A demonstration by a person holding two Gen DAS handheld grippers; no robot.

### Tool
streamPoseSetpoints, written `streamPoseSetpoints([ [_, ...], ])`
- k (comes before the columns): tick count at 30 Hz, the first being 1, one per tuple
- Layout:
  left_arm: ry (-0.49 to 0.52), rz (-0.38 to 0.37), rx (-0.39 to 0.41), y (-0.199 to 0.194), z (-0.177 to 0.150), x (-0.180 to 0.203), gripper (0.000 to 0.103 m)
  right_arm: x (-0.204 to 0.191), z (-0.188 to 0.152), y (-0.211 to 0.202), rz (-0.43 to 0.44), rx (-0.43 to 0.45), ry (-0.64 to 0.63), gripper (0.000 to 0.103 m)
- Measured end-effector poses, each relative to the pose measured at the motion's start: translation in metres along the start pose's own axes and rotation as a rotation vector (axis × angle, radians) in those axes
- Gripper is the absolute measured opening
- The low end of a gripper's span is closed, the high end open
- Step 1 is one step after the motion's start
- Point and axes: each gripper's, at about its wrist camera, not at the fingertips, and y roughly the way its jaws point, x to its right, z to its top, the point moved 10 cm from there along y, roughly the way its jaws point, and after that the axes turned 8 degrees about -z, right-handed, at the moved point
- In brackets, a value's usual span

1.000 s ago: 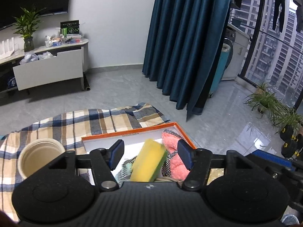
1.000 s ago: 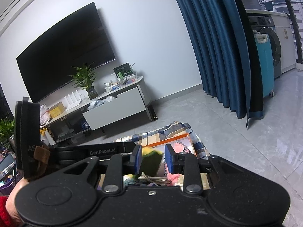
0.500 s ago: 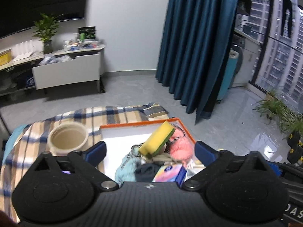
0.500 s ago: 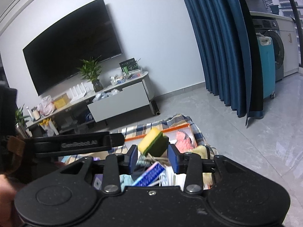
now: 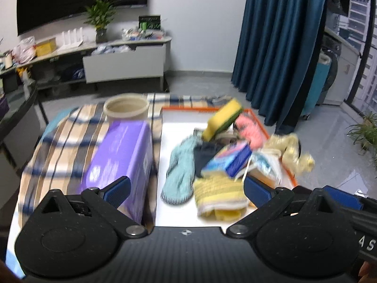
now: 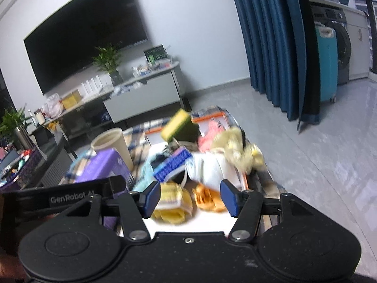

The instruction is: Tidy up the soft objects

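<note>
Left wrist view: the left gripper [image 5: 186,189] hangs over an orange-rimmed tray [image 5: 266,132], jaws spread to their widest and gripping nothing.
Soft goods, left view: a yellow knit cloth [image 5: 219,188] lies between the jaws; a teal knit piece [image 5: 180,165] just ahead; a yellow-green sponge [image 5: 223,118] tilts atop the pile farther on.
Beside the left jaw: a purple pack [image 5: 122,155] on the checked cloth [image 5: 63,141] covering the surface; a beige cup [image 5: 126,107] beyond it.
Right wrist view: the right gripper [image 6: 190,200] has its jaws opening, pads touching nothing.
Soft goods, right view: the yellow knit cloth [image 6: 173,202] and an orange item [image 6: 207,199] lie between the jaws; a blue packet [image 6: 172,165] ahead.
Risk: a pale yellow plush [image 6: 238,151] overhangs the tray's edge and could probably slide off if the heap is jostled; closing on tangled layers may drag several pieces at once.
Hard to read: both views are motion-blurred; the heap's lower layers are buried and the tray's near edge is cut off by the grippers.
</note>
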Motion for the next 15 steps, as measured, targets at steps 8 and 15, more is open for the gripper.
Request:
streamPoseSetpoints([
  [8, 0.009, 0.018, -0.014, -0.006, -0.021, 0.001, 0.103, 0.006, -0.021, -0.002, -0.036, -0.051, -0.019, 0.069],
  [15, 0.016, 0.028, -0.008, -0.011, -0.026, 0.002, 0.103, 0.003, -0.021, -0.007, -0.042, -0.044, -0.025, 0.069],
])
